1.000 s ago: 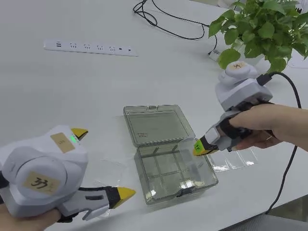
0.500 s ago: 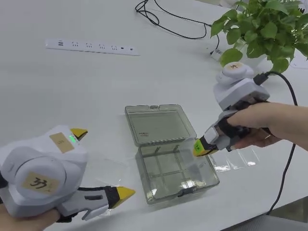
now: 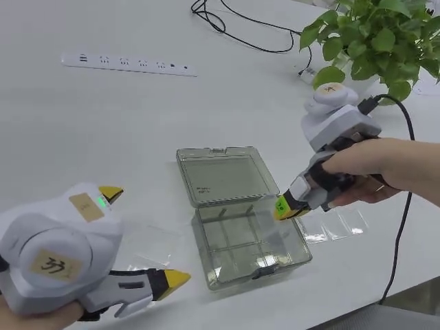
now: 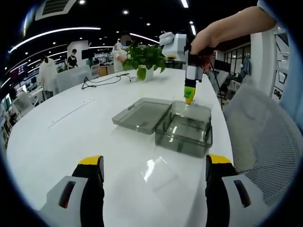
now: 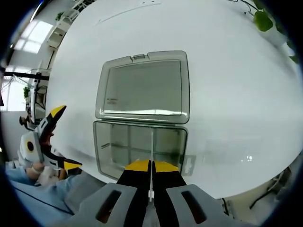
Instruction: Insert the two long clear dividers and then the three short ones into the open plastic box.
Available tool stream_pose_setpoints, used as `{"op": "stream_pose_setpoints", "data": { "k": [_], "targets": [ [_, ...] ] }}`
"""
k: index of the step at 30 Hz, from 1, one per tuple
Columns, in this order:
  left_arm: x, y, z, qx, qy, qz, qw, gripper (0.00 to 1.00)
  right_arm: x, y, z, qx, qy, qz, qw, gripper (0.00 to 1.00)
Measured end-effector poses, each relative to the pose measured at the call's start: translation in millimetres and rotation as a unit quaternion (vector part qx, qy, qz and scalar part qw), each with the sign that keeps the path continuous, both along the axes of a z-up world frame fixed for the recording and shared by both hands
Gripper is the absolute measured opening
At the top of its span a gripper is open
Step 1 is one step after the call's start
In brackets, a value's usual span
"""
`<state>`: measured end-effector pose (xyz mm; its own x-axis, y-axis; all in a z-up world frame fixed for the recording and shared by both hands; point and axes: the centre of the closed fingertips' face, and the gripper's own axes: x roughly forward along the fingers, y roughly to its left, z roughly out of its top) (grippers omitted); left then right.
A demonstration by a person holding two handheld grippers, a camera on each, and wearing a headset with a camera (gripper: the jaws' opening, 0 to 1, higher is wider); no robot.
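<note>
My left claw (image 3: 144, 235) gapes wide above the table (image 3: 103, 130). A clear sheet (image 3: 148, 244) lies between its jaws, faint, its edges hard to trace. The open plastic box (image 3: 227, 271) sits mid-table, its lid (image 3: 223, 177) flat behind. My right claw (image 5: 150, 165) pinches a clear divider (image 5: 151, 142) edge-on at the box's right rim; how deep it sits I cannot tell. More clear pieces (image 3: 340, 225) lie further right, partly hidden by my hand (image 3: 357, 172).
</note>
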<state>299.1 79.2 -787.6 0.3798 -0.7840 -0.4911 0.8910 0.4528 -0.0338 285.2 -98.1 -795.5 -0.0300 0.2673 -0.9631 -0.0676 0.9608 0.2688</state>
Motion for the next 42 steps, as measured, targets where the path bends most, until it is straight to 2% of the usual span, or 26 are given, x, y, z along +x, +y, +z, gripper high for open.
{"op": "stream_pose_setpoints", "data": {
  "k": [3,11,18,21,35,42],
  "targets": [
    [-0.8,-0.5,-1.1,0.001,0.002,-0.001,1.0000,0.90,-2.7,3.0,3.2,-0.001,0.000,0.002,1.0000,0.02],
    [-4.3,-3.3,-1.9,-0.002,0.004,-0.004,1.0000,0.90,3.4,-4.6,1.0,-0.001,0.004,0.005,1.0000,0.02],
    [-6.4,-1.9,-4.0,-0.001,0.006,-0.003,1.0000,0.90,2.6,-0.6,-1.6,0.002,0.005,0.001,1.0000,0.02],
    [-6.0,-1.3,-4.8,-0.001,0.007,-0.003,1.0000,0.90,1.9,1.4,-3.8,-0.003,0.007,0.012,0.9999,0.02],
    [-7.4,-2.5,-6.7,0.000,0.009,-0.005,0.9999,0.89,6.0,-6.8,0.6,-0.002,0.003,-0.002,1.0000,0.02],
    [-7.8,-3.4,-7.3,0.000,0.010,-0.007,0.9999,0.89,1.6,-1.5,0.8,-0.005,-0.001,-0.011,0.9999,0.02]
  ]
}}
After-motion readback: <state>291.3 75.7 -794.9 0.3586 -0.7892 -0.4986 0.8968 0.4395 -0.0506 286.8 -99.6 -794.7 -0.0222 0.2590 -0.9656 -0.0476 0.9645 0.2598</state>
